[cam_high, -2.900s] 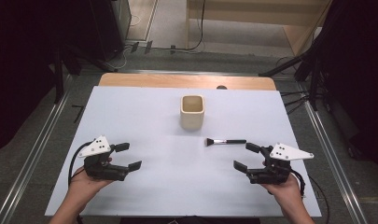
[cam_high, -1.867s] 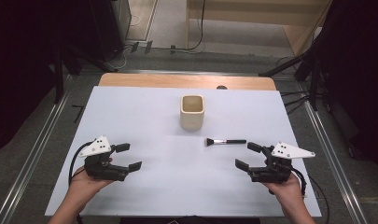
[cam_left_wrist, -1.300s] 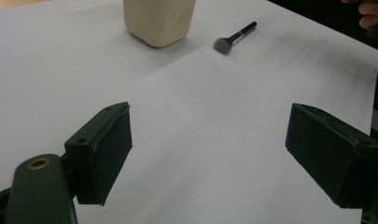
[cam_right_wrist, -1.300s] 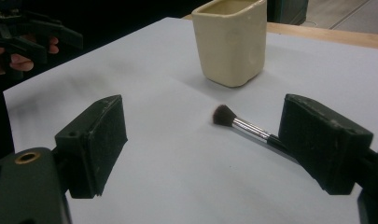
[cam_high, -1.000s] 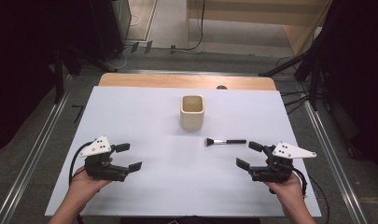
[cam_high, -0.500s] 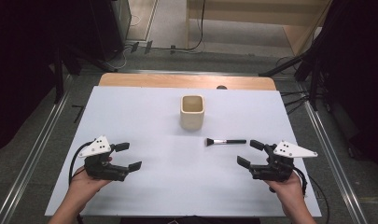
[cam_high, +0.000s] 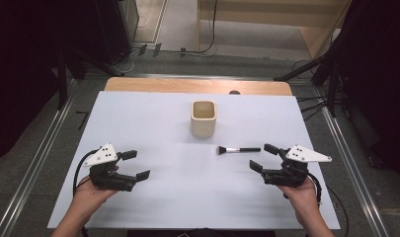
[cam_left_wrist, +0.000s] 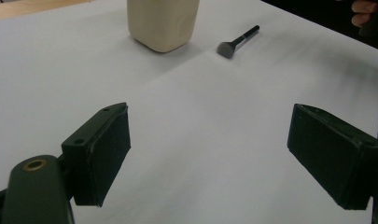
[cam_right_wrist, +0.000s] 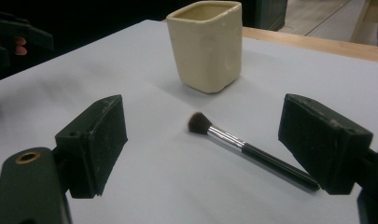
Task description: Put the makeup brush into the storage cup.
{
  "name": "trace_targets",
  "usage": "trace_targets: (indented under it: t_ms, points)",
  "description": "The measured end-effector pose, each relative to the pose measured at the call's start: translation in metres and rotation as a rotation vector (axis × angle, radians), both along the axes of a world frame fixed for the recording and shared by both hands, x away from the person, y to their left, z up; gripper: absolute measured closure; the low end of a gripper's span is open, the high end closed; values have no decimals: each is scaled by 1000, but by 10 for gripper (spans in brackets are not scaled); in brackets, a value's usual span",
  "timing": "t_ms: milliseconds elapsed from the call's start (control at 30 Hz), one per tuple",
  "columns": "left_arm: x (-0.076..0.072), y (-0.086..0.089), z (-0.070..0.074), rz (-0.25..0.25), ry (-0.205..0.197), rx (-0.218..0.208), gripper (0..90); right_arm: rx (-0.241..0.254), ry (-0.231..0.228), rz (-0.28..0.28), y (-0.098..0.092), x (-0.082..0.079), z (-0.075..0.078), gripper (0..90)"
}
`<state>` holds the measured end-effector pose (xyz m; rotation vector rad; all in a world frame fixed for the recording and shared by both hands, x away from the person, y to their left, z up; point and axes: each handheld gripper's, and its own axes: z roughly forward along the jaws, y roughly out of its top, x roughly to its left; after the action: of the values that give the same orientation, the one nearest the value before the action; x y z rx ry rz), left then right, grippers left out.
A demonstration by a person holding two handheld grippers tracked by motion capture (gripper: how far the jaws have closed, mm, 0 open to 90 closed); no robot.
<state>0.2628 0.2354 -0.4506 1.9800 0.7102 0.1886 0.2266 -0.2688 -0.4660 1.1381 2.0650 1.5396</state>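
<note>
A cream square cup [cam_high: 203, 118] stands upright in the middle of the white table [cam_high: 153, 118]. A small makeup brush [cam_high: 238, 149] with a black handle lies flat just in front and to the right of it, bristles toward the left. My right gripper [cam_high: 264, 157] is open near the table's right front, close to the brush handle's end. From the right gripper view the brush [cam_right_wrist: 245, 147] lies between the spread jaws, farther out, with the cup [cam_right_wrist: 207, 44] behind it. My left gripper [cam_high: 136, 165] is open at the left front, holding nothing; its view shows the cup [cam_left_wrist: 162, 21] and brush [cam_left_wrist: 237, 41] far ahead.
A wooden strip [cam_high: 197, 86] runs along the table's far edge. Metal rails [cam_high: 345, 163] flank both sides of the table. Dark stands and cables sit on the floor beyond.
My right gripper has drifted slightly to the right and toward me. The left gripper, cup and brush have stayed put.
</note>
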Motion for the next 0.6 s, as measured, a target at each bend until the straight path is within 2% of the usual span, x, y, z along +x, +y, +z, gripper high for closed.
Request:
trace_targets:
  t_ms: [600]
  points:
    - [0, 0, 0, -4, 3, -2, 141, 0, -11, -50, 1, 19, -1, 162]
